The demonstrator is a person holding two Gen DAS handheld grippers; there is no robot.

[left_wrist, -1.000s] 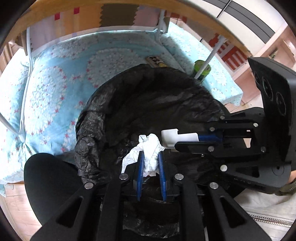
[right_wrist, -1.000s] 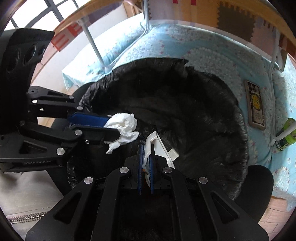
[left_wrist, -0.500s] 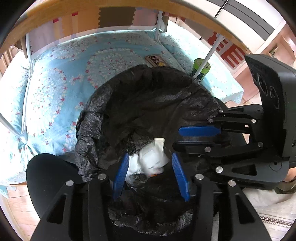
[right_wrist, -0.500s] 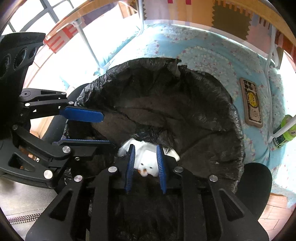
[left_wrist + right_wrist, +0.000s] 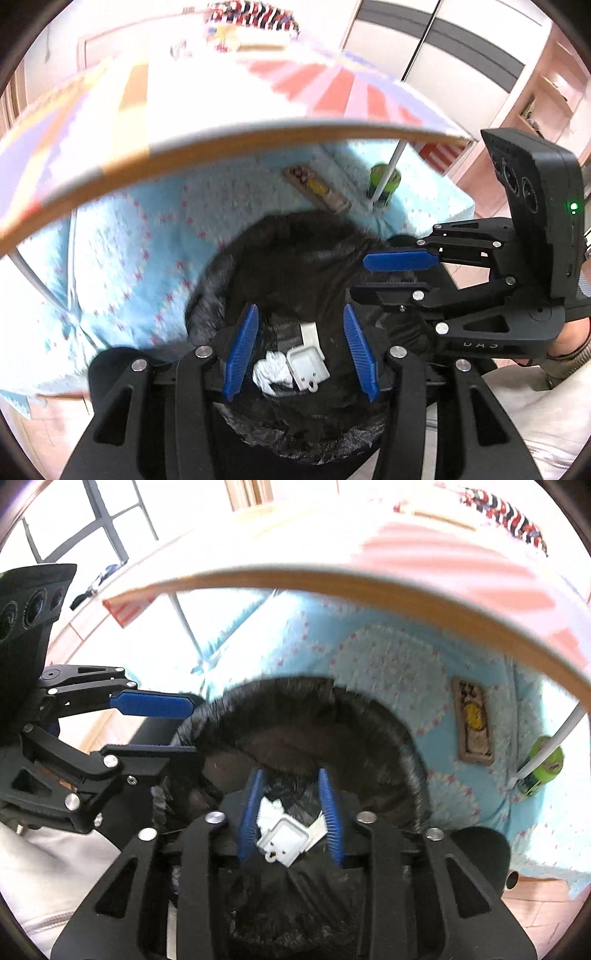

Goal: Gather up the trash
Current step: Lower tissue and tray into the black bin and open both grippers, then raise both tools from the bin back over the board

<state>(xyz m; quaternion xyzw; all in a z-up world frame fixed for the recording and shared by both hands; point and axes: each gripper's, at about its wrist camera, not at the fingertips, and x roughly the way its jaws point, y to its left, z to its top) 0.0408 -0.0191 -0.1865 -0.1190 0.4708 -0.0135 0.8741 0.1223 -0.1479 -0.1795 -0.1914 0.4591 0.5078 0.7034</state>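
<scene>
Although both pieces of trash already lie at the bottom of the bin liner (image 5: pixel 295 258), the way out carries the risk. The crumpled tissue (image 5: pixel 271 371) and the white plastic piece (image 5: pixel 308 363) sit side by side, framed between the spread, empty fingers of the left gripper (image 5: pixel 301 352); the right gripper (image 5: pixel 291 812) stands open and empty too, above the same plastic piece (image 5: pixel 284 836).

The loose black film bunches just below both sets of fingers. A fingertip drawn back low could, I judge, catch a fold and drag the liner off its rim, or tip the bin. The two grippers also stand near each other: the right one's fingers (image 5: pixel 400 260) reach in just right of the left one's tips, so a sideways swing could knock them together.

Ahead of the fingers and above them runs the wooden edge of the bench (image 5: pixel 236 144); lifting forward rather than straight back may strike it. Beyond the liner, on the blue patterned cover (image 5: pixel 122 258), a flat card (image 5: pixel 474 725) and a green can (image 5: pixel 543 766) lie to the right of the right gripper's fingers, well apart from them; whether they count as trash I cannot tell. The freest room appears to be upward and back toward the holder.
</scene>
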